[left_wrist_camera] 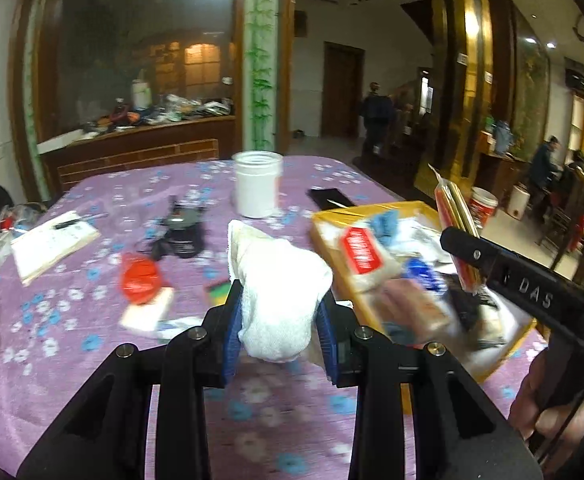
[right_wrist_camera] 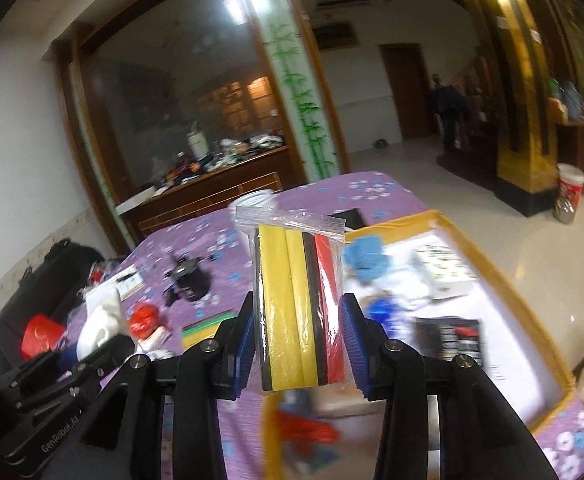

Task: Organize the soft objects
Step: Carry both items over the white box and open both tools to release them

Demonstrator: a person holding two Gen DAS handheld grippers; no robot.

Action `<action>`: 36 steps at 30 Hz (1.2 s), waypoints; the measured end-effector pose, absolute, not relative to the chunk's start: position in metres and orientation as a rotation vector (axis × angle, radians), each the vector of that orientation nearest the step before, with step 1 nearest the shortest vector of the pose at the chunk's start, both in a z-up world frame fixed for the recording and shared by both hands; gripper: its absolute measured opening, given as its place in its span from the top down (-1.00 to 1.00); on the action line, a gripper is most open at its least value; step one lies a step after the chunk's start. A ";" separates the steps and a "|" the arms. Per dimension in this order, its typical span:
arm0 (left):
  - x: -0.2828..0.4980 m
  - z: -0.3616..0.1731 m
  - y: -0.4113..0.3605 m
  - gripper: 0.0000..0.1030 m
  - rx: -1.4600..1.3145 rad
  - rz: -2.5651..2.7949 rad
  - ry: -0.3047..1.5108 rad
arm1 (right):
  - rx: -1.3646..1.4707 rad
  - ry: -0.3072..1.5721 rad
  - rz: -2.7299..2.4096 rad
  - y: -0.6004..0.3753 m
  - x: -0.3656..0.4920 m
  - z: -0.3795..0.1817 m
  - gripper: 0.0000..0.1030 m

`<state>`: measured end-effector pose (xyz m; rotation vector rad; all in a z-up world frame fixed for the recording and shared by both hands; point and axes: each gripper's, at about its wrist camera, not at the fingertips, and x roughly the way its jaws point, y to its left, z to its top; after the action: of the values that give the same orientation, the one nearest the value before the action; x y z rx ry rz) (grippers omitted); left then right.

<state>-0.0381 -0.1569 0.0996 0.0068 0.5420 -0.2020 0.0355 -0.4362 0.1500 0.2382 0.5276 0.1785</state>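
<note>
Two grippers, both loaded, over the purple flowered surface [left_wrist_camera: 72, 248]. Far left lies a notepad [left_wrist_camera: 52, 242], then a red bag [left_wrist_camera: 140, 278] on the cloth, with a black gadget [left_wrist_camera: 182, 232] just beyond it. The left gripper [left_wrist_camera: 280, 320] has its jaws partly closed, blue pads [left_wrist_camera: 232, 336] pinching a white towel [left_wrist_camera: 278, 292] that bulges up between them, held above the surface. Far behind it stands a white jar [left_wrist_camera: 256, 184]. On the right sits a yellow box [left_wrist_camera: 375, 210], already cluttered with blue and white items, blurred. The right gripper [right_wrist_camera: 297, 340] has jaws pinching a clear zip bag of sponges [right_wrist_camera: 297, 304], yellow, black and red, held upright near the box's left edge.
</note>
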 end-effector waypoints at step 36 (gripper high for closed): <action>-0.028 0.074 -0.287 -0.16 0.126 -0.524 0.669 | 0.375 0.650 0.006 -0.536 0.061 0.113 -0.19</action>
<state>-0.0276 -0.2870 0.0745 0.1256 0.6686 -0.5241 0.0607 -0.5363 0.1128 0.3754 0.6497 0.0058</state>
